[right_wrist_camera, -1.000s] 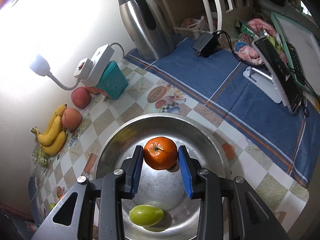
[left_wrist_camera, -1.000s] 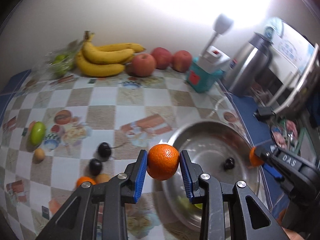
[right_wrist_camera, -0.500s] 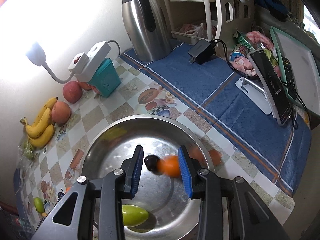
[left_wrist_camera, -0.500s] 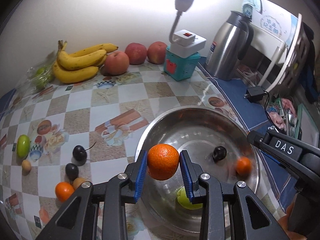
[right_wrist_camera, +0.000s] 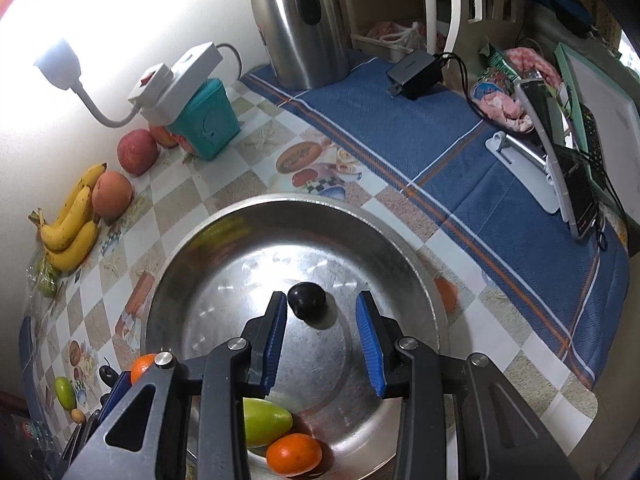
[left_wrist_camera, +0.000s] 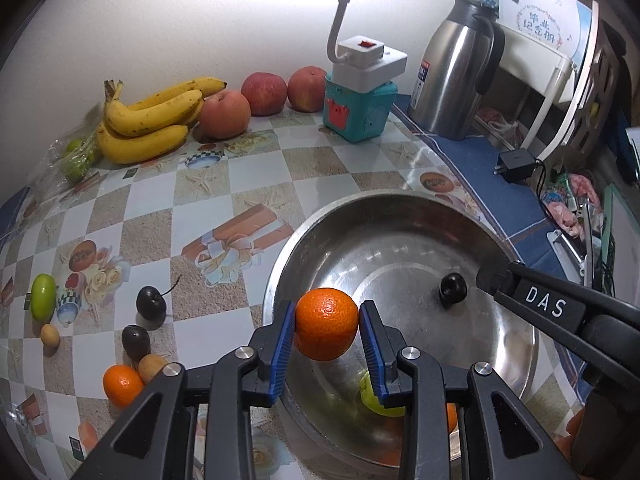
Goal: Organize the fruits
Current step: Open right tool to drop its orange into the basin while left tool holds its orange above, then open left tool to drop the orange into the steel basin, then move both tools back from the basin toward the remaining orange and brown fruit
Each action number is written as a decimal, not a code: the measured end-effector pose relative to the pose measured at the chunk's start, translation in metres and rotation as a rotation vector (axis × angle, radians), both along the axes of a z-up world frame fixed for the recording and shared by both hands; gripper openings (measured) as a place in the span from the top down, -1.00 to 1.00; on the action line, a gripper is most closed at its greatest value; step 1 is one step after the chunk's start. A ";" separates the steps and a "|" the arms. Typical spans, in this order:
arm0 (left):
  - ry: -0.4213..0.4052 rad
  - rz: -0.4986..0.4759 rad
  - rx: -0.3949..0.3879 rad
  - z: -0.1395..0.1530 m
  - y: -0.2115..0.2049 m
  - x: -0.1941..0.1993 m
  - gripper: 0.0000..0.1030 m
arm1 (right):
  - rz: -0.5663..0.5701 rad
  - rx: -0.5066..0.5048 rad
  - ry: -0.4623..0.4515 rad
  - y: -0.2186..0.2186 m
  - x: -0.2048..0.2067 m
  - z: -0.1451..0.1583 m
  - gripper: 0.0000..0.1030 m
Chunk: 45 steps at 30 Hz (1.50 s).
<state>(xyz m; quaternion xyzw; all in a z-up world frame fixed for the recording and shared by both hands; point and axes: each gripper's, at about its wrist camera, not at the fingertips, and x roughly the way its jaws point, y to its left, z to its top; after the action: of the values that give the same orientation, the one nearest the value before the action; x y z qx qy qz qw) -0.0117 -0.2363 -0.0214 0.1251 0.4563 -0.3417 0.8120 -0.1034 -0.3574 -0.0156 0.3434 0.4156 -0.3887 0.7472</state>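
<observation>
My left gripper is shut on an orange, held above the near-left rim of the steel bowl. In the bowl lie a dark cherry, a green fruit and another orange. Above the bowl's middle my right gripper stands open, nothing between its blue pads; the cherry lies below them. On the checked tablecloth left of the bowl rest a small orange, two dark cherries, a green fruit and two small tan fruits.
Bananas, three apples and a bag of green fruit line the back wall. A teal box with a lamp and a steel kettle stand behind the bowl. A charger and clutter lie on the blue cloth.
The right gripper's orange left its jaws, rolled across the bowl and came to rest by the green fruit. My left gripper carried its orange rightward over the bowl's rim.
</observation>
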 end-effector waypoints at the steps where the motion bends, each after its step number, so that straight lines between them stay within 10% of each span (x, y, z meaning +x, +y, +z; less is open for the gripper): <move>1: 0.004 -0.002 0.007 -0.002 -0.001 0.000 0.31 | 0.002 0.006 0.001 0.000 0.001 -0.001 0.27; 19: 0.032 -0.018 0.020 -0.011 -0.002 0.001 0.25 | 0.003 0.064 -0.009 -0.001 0.003 -0.007 0.27; 29: 0.034 -0.013 0.007 -0.005 -0.001 0.002 -0.11 | 0.004 0.058 -0.022 -0.001 0.002 -0.003 0.27; 45: 0.032 0.300 0.022 0.020 0.064 0.049 -0.20 | 0.017 0.055 -0.035 0.001 0.003 0.001 0.28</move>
<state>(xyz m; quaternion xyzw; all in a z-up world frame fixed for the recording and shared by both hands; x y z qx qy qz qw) 0.0377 -0.1727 -0.0014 0.0587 0.4865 -0.2136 0.8451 -0.0999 -0.3559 -0.0143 0.3670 0.4159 -0.3645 0.7480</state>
